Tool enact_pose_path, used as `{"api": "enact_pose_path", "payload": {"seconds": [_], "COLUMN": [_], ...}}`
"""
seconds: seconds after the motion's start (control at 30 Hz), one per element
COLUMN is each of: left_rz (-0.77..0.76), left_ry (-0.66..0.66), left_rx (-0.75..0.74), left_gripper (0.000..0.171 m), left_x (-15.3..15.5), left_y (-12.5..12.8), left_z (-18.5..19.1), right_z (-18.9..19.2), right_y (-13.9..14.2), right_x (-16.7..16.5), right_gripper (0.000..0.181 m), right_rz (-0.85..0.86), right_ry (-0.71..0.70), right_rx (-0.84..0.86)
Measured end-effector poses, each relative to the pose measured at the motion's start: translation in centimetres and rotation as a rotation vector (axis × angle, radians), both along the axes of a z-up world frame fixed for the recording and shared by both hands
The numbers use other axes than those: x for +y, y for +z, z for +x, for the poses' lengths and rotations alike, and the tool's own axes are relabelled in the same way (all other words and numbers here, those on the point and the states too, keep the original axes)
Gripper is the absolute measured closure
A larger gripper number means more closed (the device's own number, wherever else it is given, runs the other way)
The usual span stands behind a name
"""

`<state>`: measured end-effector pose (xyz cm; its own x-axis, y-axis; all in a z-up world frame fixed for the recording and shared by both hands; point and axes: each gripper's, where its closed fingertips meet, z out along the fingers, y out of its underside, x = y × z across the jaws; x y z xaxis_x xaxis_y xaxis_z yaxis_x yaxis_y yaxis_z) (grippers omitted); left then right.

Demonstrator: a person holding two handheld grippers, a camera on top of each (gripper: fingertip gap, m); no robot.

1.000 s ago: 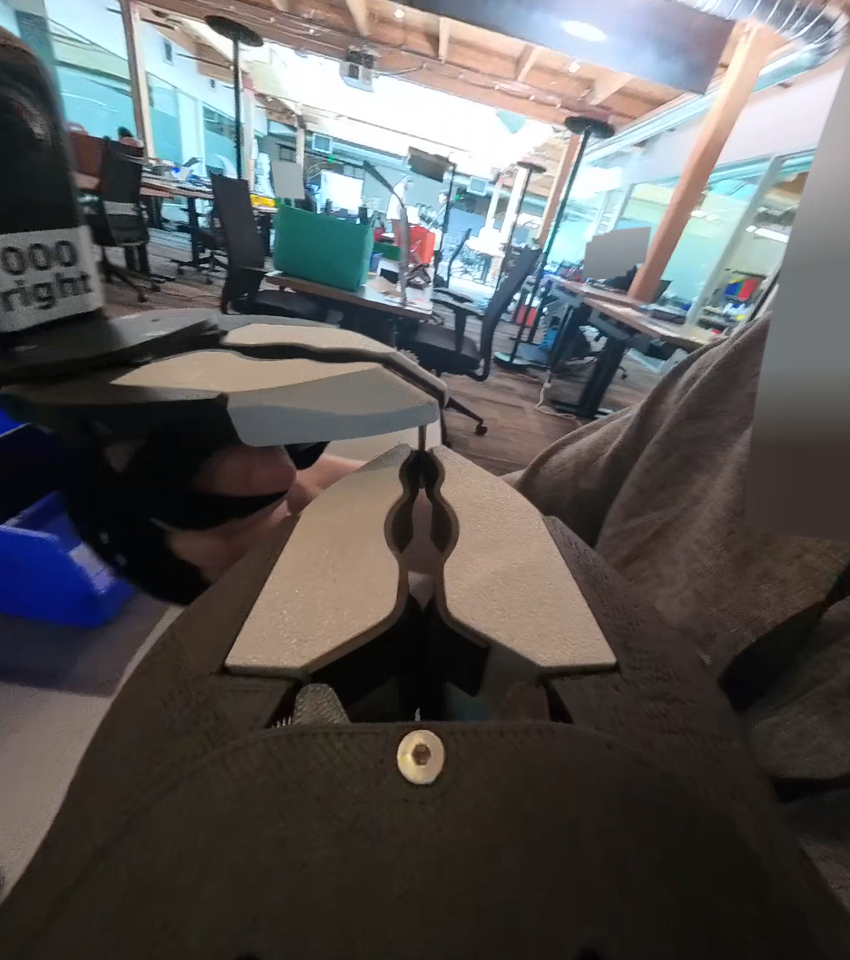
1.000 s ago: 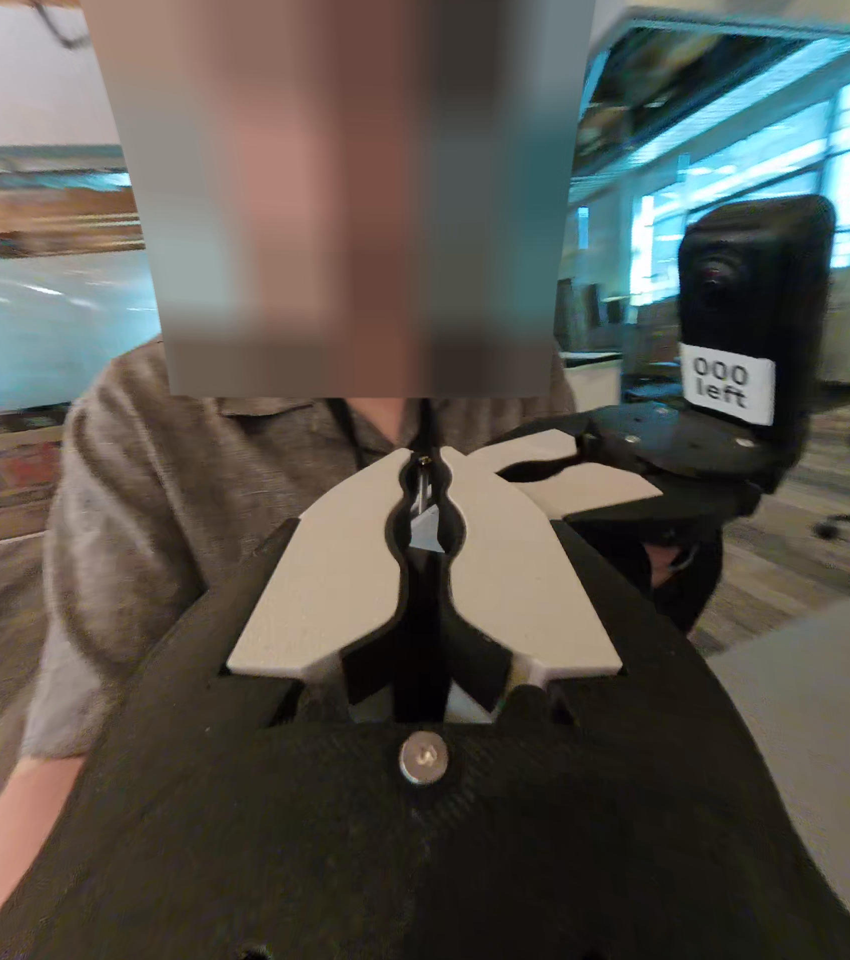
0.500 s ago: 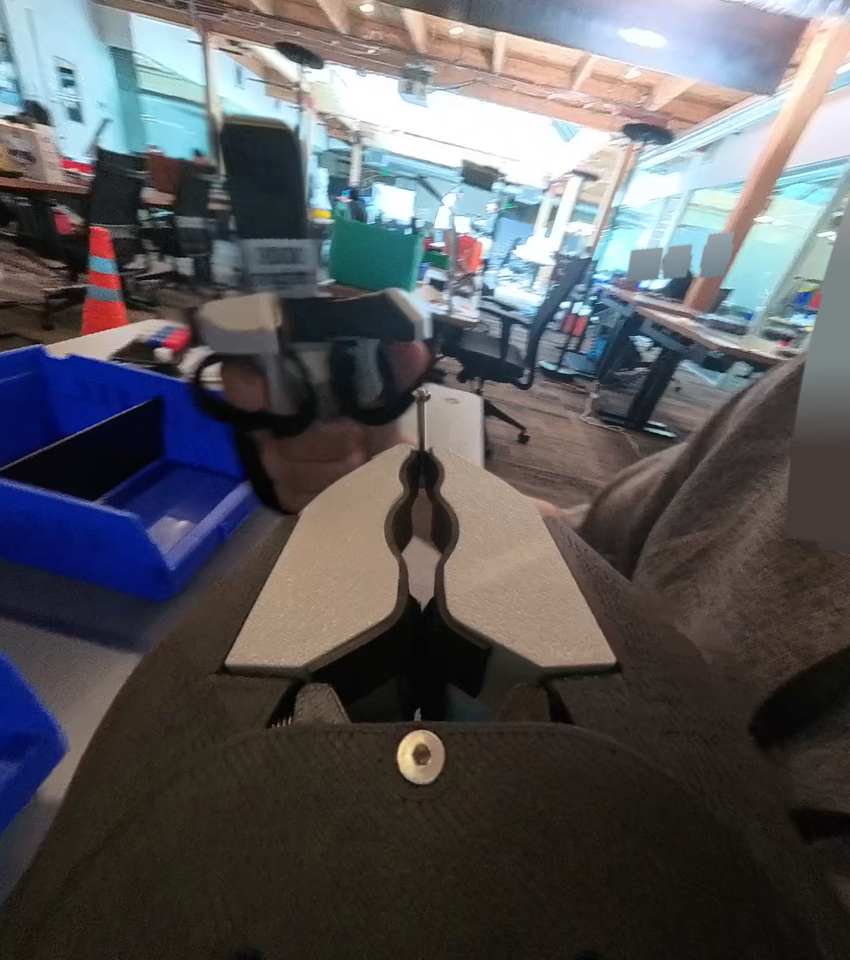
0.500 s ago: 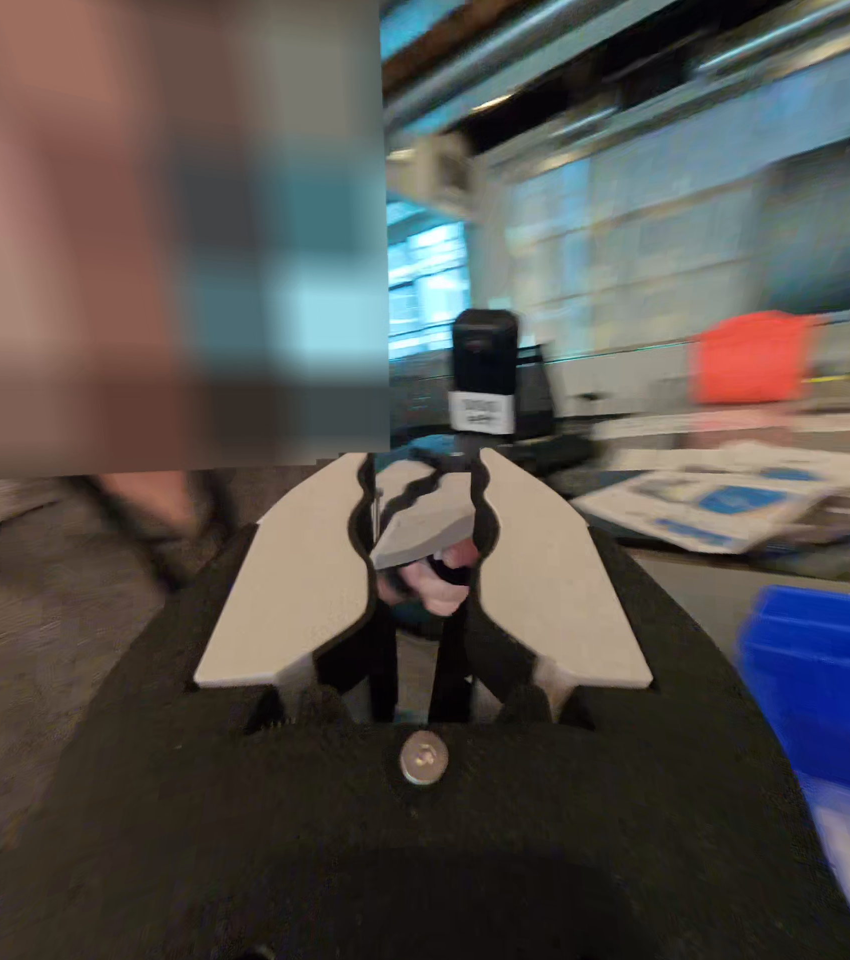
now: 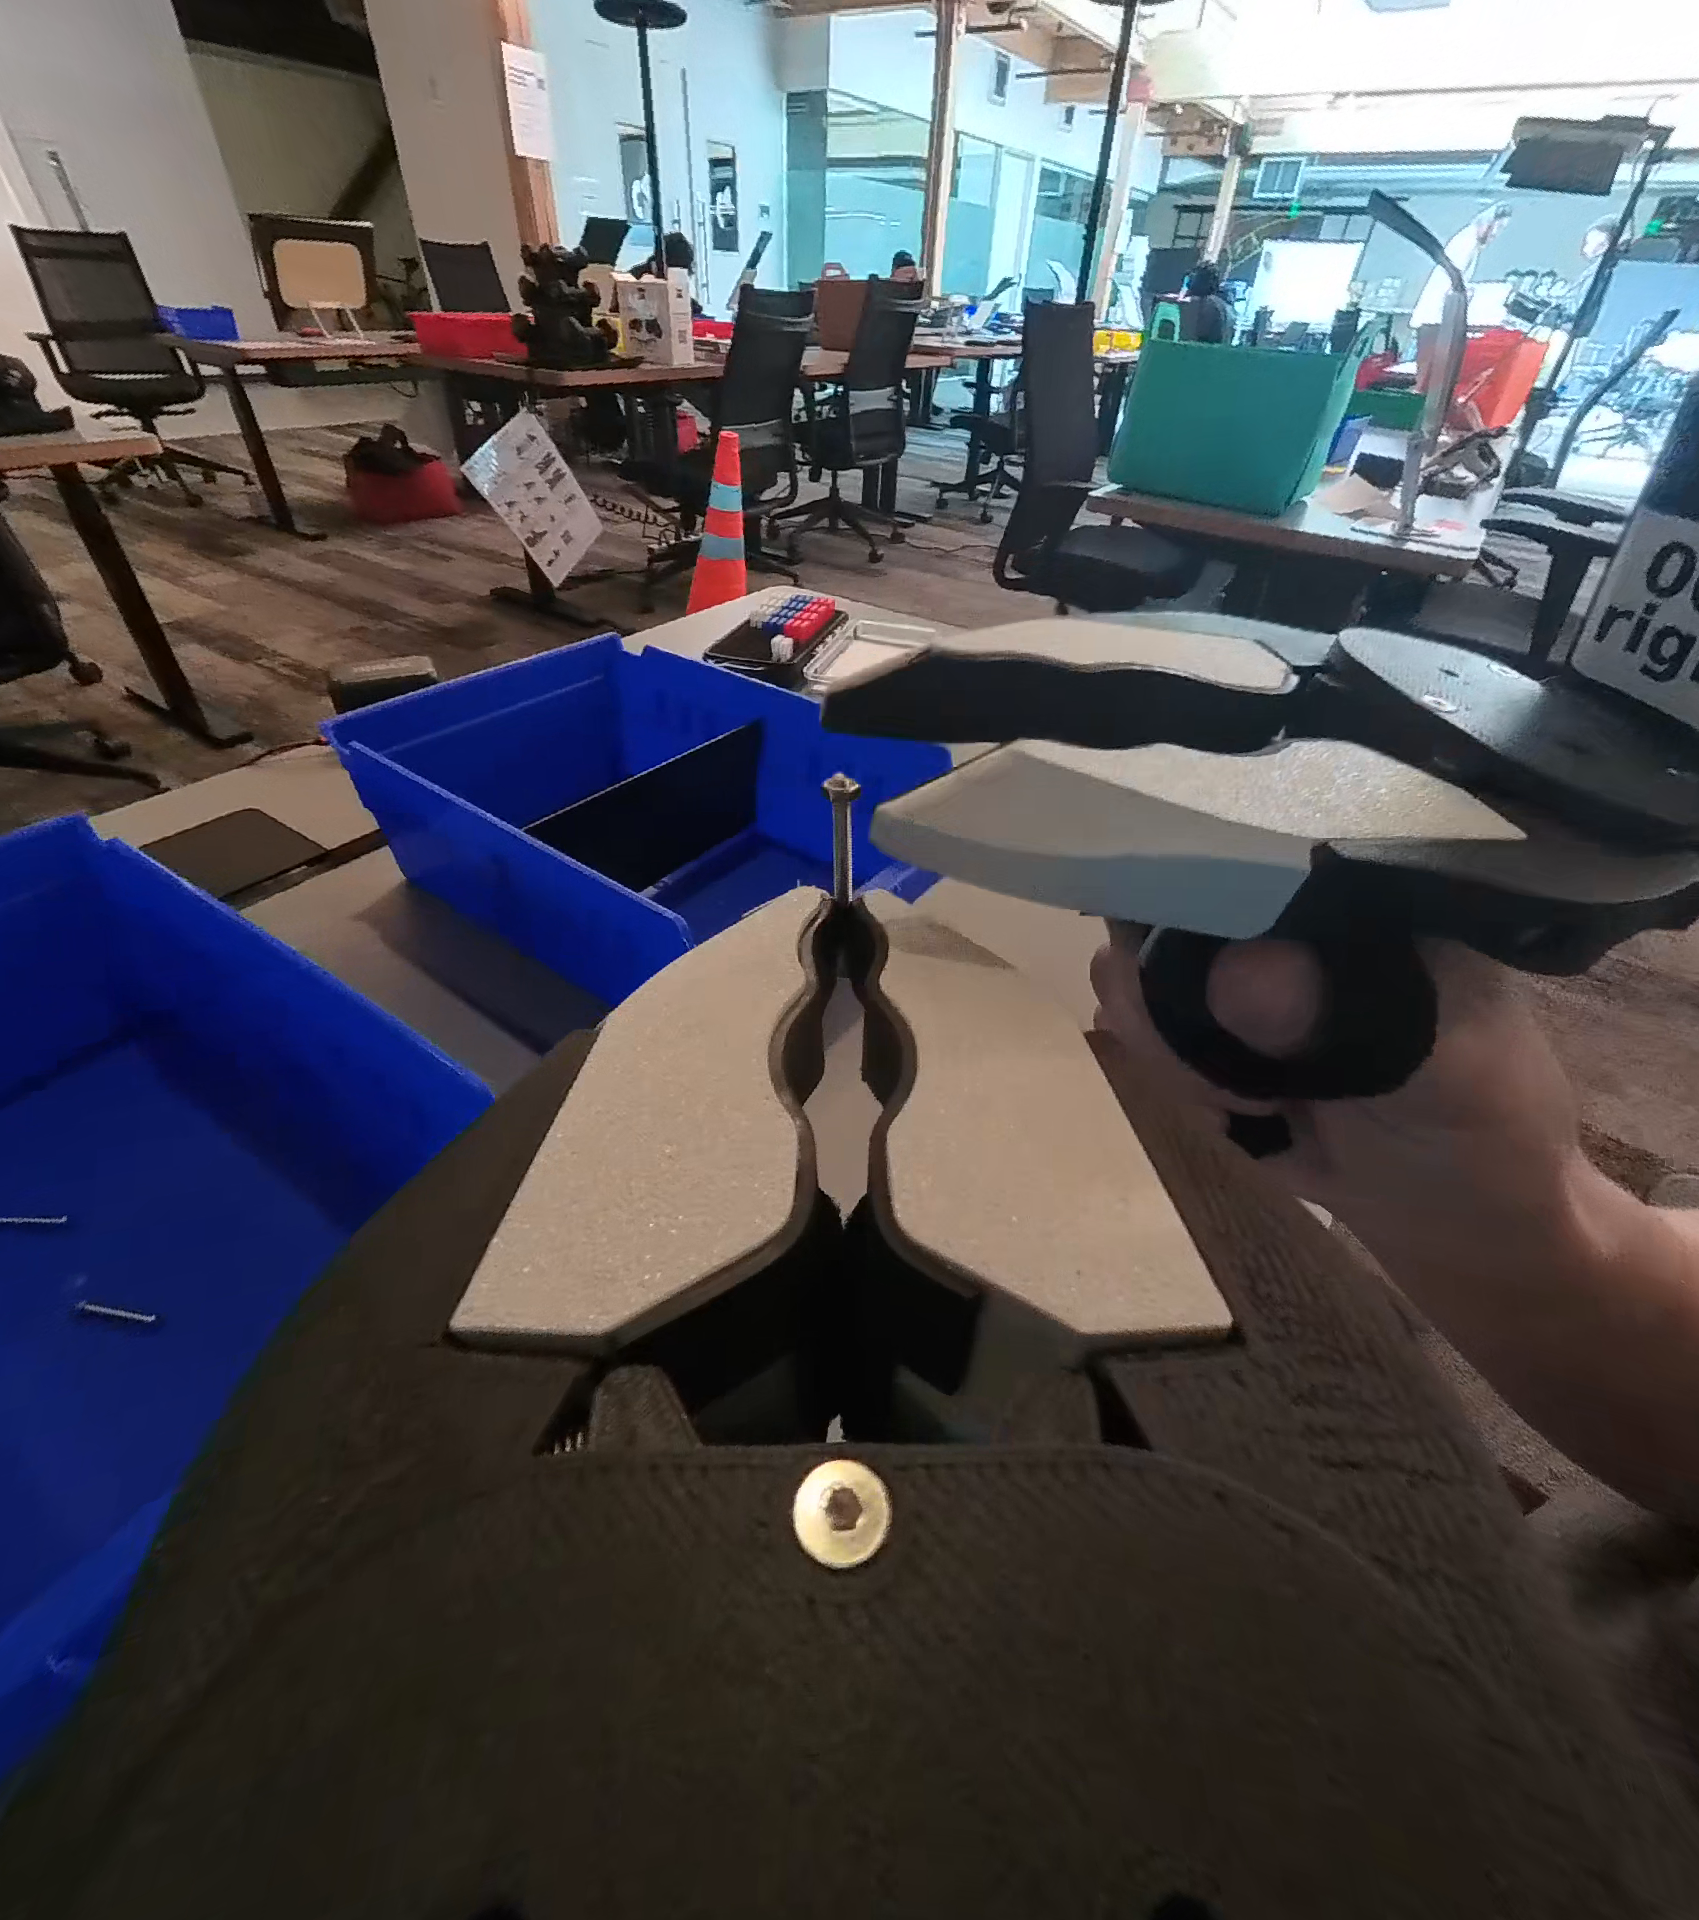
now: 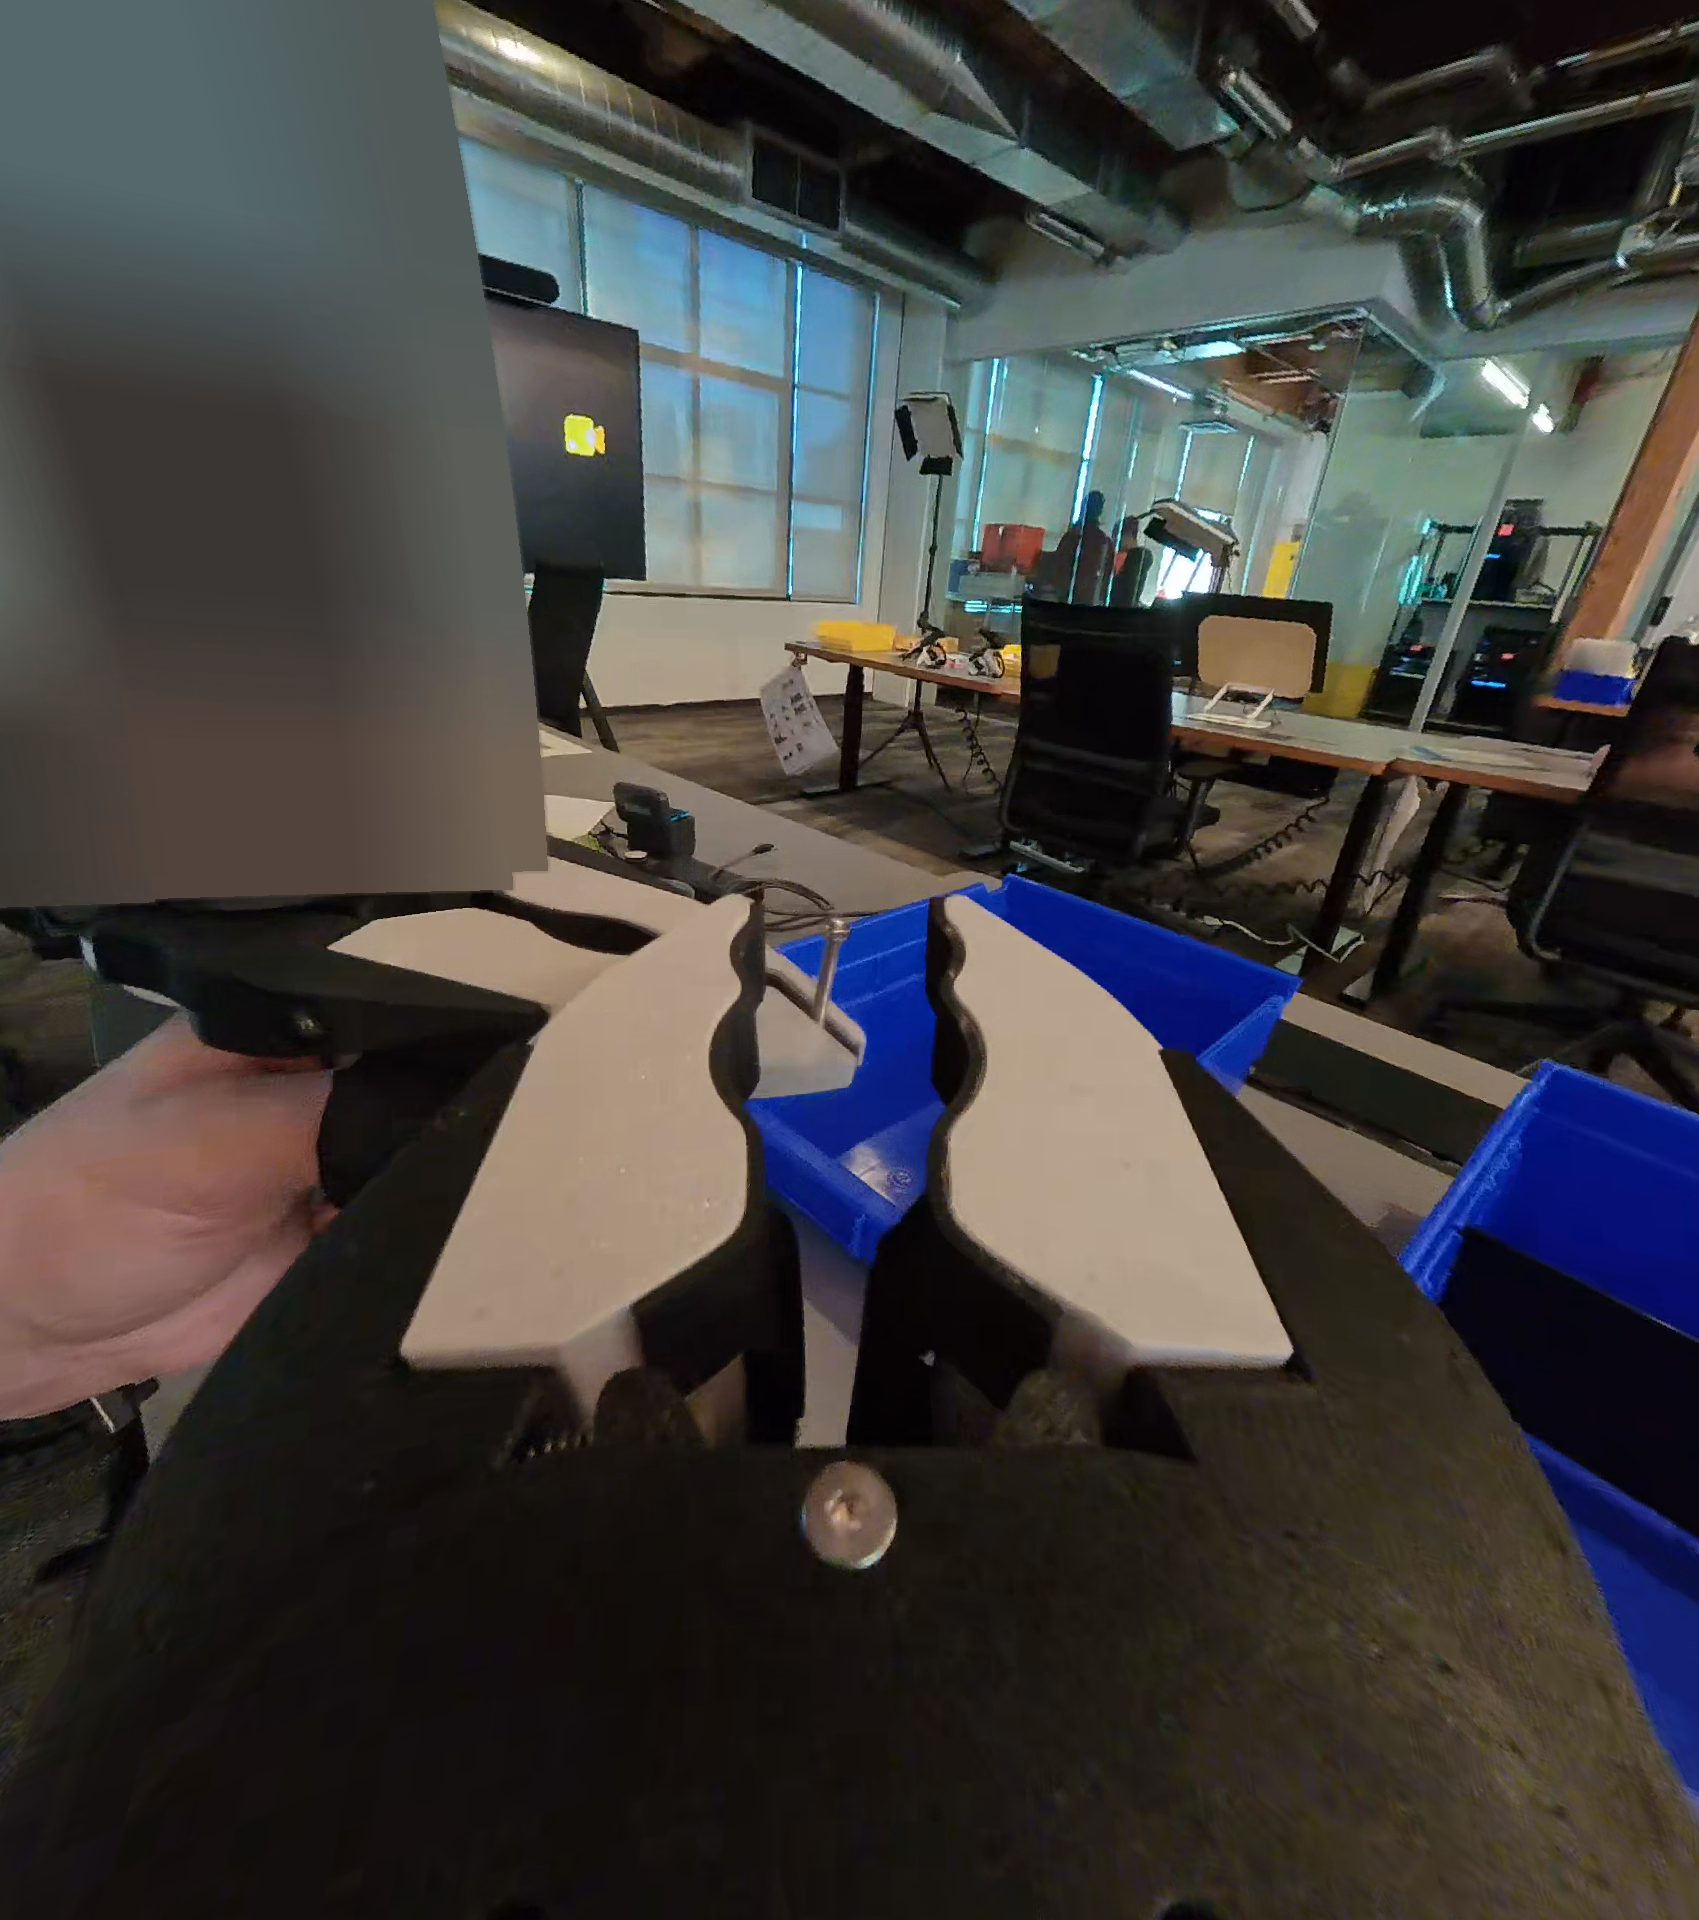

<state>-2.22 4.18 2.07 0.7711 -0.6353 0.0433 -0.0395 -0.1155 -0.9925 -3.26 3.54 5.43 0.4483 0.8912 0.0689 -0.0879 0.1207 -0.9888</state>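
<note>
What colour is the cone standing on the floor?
The striped traffic cone is orange with pale blue bands, clearest in the left wrist view.

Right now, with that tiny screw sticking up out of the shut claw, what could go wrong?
1. The left claw pinches the screw only by its bottom end, so it might tilt or slip out.
2. The open right claw is very close beside it; a bump could knock the screw loose.
3. If dropped, it may miss the blue bin and land on the grey table.

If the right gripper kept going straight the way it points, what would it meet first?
Probably the screw held upright by the left gripper; it stands between the right gripper's open jaws, though depth is unclear.
</note>
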Motion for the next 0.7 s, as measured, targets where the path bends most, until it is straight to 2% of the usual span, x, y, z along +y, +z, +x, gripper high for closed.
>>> {"api": "enact_pose_path", "payload": {"seconds": [0.17, 0.7], "left_rz": [0.017, 0.016], "left_ry": [0.011, -0.006], "left_rx": [0.009, 0.007], "left_gripper": [0.169, 0.17], "left_x": [-0.09, -0.13], "left_y": [0.28, 0.19], "left_z": [-0.16, 0.08], "right_z": [-0.45, -0.93], "right_y": [-0.03, -0.53], "right_x": [-0.06, -0.02], "right_gripper": [0.165, 0.177], "right_rz": [-0.006, -0.032], "right_ry": [0.007, 0.065], "right_rx": [0.006, 0.002]}}
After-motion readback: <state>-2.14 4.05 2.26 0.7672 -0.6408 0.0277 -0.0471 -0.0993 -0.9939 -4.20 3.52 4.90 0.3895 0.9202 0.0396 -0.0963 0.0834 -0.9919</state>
